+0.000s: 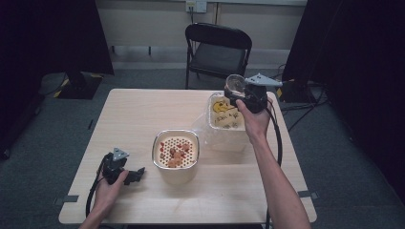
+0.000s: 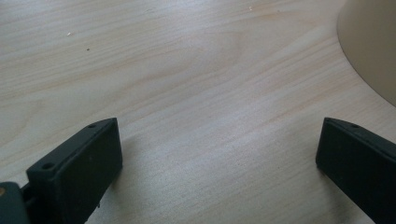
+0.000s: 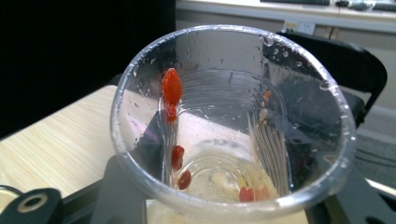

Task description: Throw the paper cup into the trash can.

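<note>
High view: right gripper (image 1: 239, 91) clamped on clear cup (image 1: 235, 83), held above a lidless tub (image 1: 224, 114) at the table's (image 1: 143, 114) far right. Strainer pot (image 1: 175, 151) at centre. Left gripper (image 1: 136, 174) resting near it, jaws wide apart, empty.

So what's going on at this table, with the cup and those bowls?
A person works with a gripper in each hand. The right gripper holds a clear plastic cup above a plastic container at the table's far right; a few red bits cling inside the cup. A strainer bowl at mid-table holds reddish pieces. The left gripper rests open on the table beside that bowl.
</note>
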Available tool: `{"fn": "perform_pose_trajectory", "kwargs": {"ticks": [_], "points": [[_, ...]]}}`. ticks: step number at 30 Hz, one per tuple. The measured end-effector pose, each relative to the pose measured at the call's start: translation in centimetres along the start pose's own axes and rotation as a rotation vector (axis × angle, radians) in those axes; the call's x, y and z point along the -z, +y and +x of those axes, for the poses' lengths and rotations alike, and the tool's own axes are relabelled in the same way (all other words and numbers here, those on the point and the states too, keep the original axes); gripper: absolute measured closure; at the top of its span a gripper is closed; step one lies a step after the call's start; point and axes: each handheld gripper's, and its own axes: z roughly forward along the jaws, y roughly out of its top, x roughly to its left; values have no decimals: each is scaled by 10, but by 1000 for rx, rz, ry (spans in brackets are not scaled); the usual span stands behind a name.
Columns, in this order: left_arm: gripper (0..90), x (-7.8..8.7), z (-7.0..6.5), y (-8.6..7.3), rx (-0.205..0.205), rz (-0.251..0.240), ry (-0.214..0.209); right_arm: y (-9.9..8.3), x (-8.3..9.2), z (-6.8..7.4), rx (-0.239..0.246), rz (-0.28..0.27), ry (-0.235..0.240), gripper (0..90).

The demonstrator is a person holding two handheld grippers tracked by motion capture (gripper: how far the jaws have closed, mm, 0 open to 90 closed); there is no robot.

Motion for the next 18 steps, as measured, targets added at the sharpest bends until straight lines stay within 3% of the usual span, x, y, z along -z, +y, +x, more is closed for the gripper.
{"fn": "perform_pose_trajectory", "kwargs": {"ticks": [3, 5, 11, 18], "points": [[0, 0, 0, 0, -2, 2, 0, -3, -4, -8, -37, 10, 4, 392], [0, 0, 0, 0, -1, 1, 0, -5, -6, -10, -31, 25, -4, 369], [0, 0, 0, 0, -1, 1, 0, -6, -12, -15, -50, 46, -21, 186], [0, 0, 0, 0, 0, 0, 1, -7, -9, -15, -47, 48, -18, 146]]}}
